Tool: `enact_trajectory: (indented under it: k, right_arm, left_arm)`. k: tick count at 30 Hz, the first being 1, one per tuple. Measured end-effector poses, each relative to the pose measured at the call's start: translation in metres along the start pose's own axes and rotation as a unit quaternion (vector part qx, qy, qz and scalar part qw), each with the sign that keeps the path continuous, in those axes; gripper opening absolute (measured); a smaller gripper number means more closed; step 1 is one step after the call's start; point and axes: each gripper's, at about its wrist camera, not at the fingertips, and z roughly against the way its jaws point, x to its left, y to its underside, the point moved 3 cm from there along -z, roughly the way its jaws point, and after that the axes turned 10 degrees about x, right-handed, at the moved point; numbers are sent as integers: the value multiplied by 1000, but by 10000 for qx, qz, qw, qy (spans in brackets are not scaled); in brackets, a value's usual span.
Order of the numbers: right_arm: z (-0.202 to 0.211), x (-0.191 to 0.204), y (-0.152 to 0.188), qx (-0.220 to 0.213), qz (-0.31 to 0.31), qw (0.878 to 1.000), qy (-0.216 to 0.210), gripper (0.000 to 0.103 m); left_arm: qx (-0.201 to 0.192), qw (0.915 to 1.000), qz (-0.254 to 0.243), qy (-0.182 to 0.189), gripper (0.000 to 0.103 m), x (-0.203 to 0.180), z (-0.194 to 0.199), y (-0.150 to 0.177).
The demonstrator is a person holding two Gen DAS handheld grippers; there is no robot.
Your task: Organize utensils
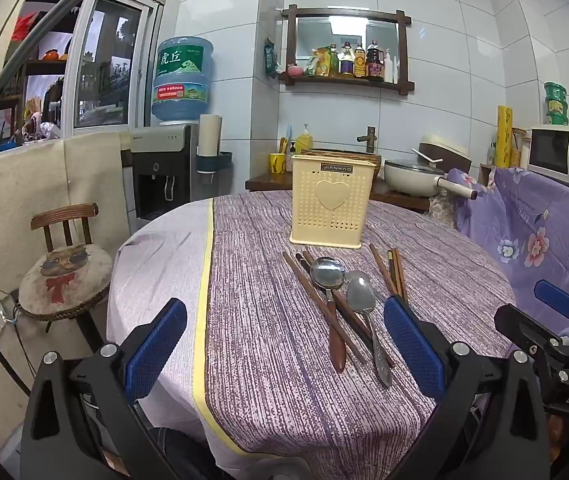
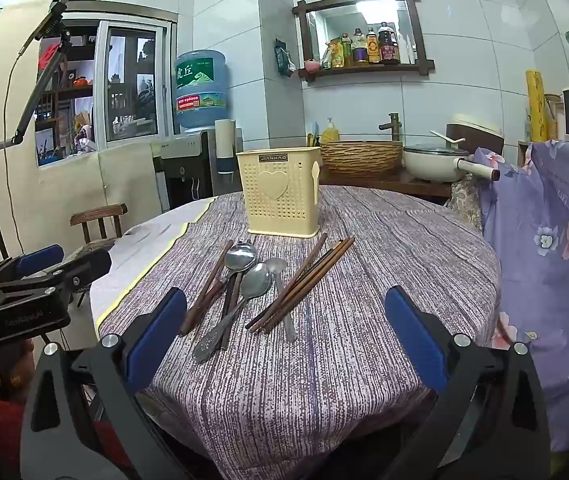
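The cream utensil holder (image 1: 331, 199) stands upright on the counter (image 1: 268, 360), which is covered with a purple striped cloth. All the utensils lie loose on the cloth on the near side of the holder, none inside it.

Just in front of the holder, toward its left, a pair of dark chopsticks (image 1: 320, 304) runs diagonally toward the viewer. Across them lies a wooden-handled spoon (image 1: 327, 274), bowl toward the holder. A metal spoon (image 1: 361, 300) rests beside it, and a smaller spoon (image 2: 280, 266) lies close by, partly hidden in the left view. In front of the holder's right side, a second bundle of chopsticks (image 1: 394, 272) lies slanted, apart from the spoons.

The left tool (image 1: 284, 344) hovers over the near edge of the counter, well short of the holder, its blue pads spread wide and gripping nothing; the spoon handles point toward the gap between its fingers. The right tool (image 2: 286, 340) sits likewise on the near side, spread wide and empty, with the spoons and chopstick ends lying just ahead between its fingers.
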Motion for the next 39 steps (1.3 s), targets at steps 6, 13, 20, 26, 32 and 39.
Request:
enact_trajectory:
  k: [6, 13, 20, 26, 32, 39]
  right_arm:
    - [0, 0, 0, 35, -21, 10000, -15, 98]
    - [-1, 1, 0, 42, -27, 10000, -12, 98]
    - [-2, 1, 0, 49, -27, 10000, -14, 98]
    - [-4, 1, 0, 63, -30, 10000, -13, 98]
    - [-14, -3, 2, 280, -134, 9995, -106, 98]
    - [-39, -19, 6, 709, -434, 9965, 13, 98]
  left_arm:
    - [-3, 10000, -3, -5, 98, -1, 0, 0]
    - [2, 10000, -2, -2, 98, -1, 0, 0]
    - [8, 10000, -6, -3, 98, -1, -1, 1]
    - [13, 10000, -9, -2, 98, 0, -1, 2]
    - [281, 9996, -18, 101, 98, -2, -12, 8]
    - [718, 9973, 82, 105, 98, 9, -29, 11]
